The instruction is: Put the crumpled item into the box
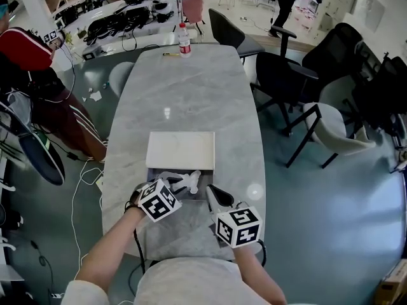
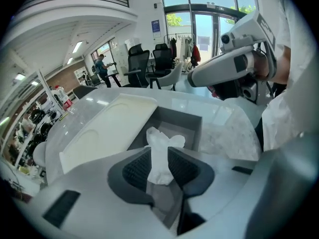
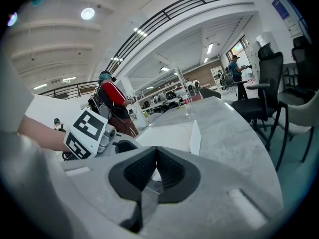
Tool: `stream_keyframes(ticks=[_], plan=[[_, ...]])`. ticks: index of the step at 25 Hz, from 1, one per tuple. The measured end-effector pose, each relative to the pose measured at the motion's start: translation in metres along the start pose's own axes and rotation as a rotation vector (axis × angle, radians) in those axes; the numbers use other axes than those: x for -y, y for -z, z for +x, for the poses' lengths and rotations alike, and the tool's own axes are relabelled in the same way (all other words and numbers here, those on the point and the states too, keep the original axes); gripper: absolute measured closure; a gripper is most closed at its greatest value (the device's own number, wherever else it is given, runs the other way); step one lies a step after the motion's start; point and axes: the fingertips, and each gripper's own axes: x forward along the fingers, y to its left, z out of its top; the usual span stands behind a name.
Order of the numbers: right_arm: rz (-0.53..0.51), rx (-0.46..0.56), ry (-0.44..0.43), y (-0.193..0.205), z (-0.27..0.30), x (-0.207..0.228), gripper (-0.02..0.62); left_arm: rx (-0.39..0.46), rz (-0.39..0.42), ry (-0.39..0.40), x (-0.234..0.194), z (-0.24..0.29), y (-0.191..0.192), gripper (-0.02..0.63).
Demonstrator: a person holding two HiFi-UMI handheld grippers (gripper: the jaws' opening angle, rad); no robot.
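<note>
My left fingers [image 2: 137,171] clamp the wad [image 2: 160,156], its free end poking straight over the box [image 2: 174,114]; right fingers [image 3: 139,171] are together, empty.

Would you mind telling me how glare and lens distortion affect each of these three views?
Head view: a ceiling-light glint on the marble table, and its straight edges look bowed. Left gripper view: the windows are bright and washed out, yet the crumpled item is sharp. Right gripper view: strong fisheye, dark corners, and a ceiling lamp flaring.
</note>
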Motion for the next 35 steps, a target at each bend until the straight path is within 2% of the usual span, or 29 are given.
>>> stream_keyframes(ticks=[7, 12, 20, 26, 35], plan=[[-0.027, 0.013, -0.004, -0.002, -0.006, -0.016, 0.591, 0.145, -0.129, -0.080, 0.003, -0.032, -0.010, 0.515], [-0.047, 0.030, 0.003, -0.007, -0.013, -0.034, 0.591, 0.230, -0.191, -0.113, 0.008, -0.059, -0.009, 0.515], [-0.081, 0.050, 0.016, -0.010, -0.028, -0.068, 0.591, 0.349, -0.311, -0.181, 0.015, -0.105, 0.006, 0.537], [-0.115, 0.060, 0.023, -0.006, -0.045, -0.098, 0.591, 0.416, -0.404, -0.241, 0.028, -0.139, 0.024, 0.558], [-0.154, 0.080, 0.046, 0.009, -0.075, -0.138, 0.591, 0.503, -0.530, -0.275, 0.062, -0.176, 0.047, 0.577]])
